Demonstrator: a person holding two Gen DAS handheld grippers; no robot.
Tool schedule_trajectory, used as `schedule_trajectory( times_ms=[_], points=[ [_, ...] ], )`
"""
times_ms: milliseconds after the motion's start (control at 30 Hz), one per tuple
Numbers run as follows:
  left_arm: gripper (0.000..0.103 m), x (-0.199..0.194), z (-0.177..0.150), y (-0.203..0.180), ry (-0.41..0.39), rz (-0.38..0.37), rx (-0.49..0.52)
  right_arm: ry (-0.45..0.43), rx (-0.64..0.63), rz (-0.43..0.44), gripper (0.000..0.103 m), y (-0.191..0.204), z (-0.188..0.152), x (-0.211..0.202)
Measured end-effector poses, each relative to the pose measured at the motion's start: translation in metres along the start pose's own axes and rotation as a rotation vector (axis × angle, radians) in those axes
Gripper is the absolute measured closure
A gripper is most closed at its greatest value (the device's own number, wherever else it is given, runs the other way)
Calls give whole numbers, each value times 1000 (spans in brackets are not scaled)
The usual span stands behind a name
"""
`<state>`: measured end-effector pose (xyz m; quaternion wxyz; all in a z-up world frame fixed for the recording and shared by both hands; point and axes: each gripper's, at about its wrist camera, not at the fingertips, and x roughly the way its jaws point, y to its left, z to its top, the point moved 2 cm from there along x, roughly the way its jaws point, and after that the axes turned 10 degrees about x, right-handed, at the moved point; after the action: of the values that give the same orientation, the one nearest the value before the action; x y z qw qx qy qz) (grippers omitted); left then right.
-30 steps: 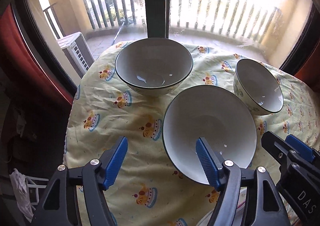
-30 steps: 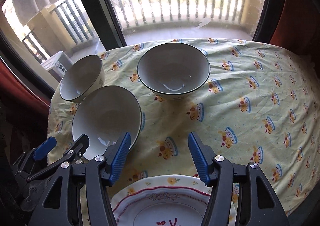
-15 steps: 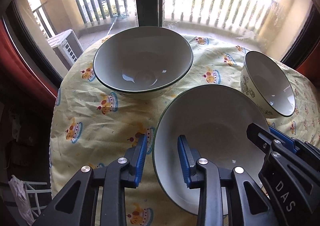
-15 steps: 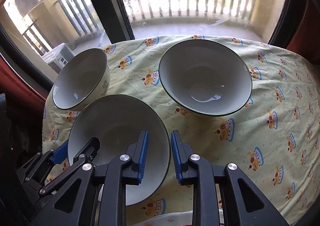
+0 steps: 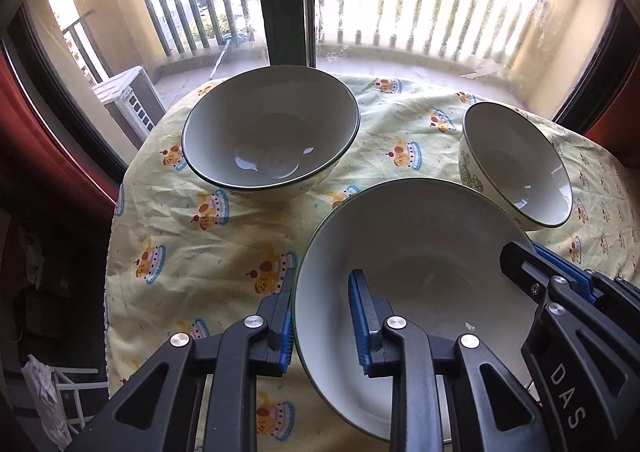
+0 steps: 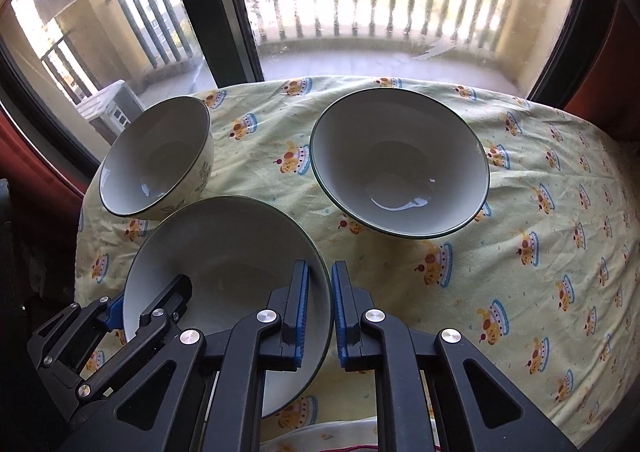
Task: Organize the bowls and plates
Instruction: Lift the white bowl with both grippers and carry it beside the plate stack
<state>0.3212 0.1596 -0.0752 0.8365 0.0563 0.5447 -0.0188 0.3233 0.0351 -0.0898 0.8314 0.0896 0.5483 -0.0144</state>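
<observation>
On the cake-print tablecloth (image 5: 208, 248) by the window, both our grippers, left gripper (image 5: 320, 326) and right gripper (image 6: 320, 312), pinch the shallow bowl (image 5: 416, 252) rim at lower frame, so we lift level together.

The tablecloth (image 6: 520, 212) is pale yellow, printed all over with small cakes in orange and brown, each with a blue-striped base and a red cherry. The shallow bowl (image 5: 420, 252) is plain off-white inside with a thin dark green rim. The deep bowl (image 5: 272, 132) has the same off-white inside and dark rim. The small bowl (image 6: 156, 160) is cream outside with an olive leaf pattern. Each hand-held gripper is black with blue pads (image 6: 300, 312). Red curtain (image 5: 24, 100) hangs beside the window.
</observation>
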Motion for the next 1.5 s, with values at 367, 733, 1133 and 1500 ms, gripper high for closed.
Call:
schedule_trajectory(
  times_ms=[367, 733, 1133, 1500],
  points=[
    [80, -42, -7, -38, -67, -21, 48, -62, 38, -26, 88, -37, -5, -49],
    [80, -71, -20, -109, -86, -18, 74, -88, 73, -14, 88, -105, -23, -91],
    [80, -88, -40, -201, -69, -35, 76, -77, 71, -28, 88, -200, -41, -118],
    [80, -77, -71, -255, -12, -33, 41, -25, 36, -31, 88, -262, -65, -113]
  ],
)
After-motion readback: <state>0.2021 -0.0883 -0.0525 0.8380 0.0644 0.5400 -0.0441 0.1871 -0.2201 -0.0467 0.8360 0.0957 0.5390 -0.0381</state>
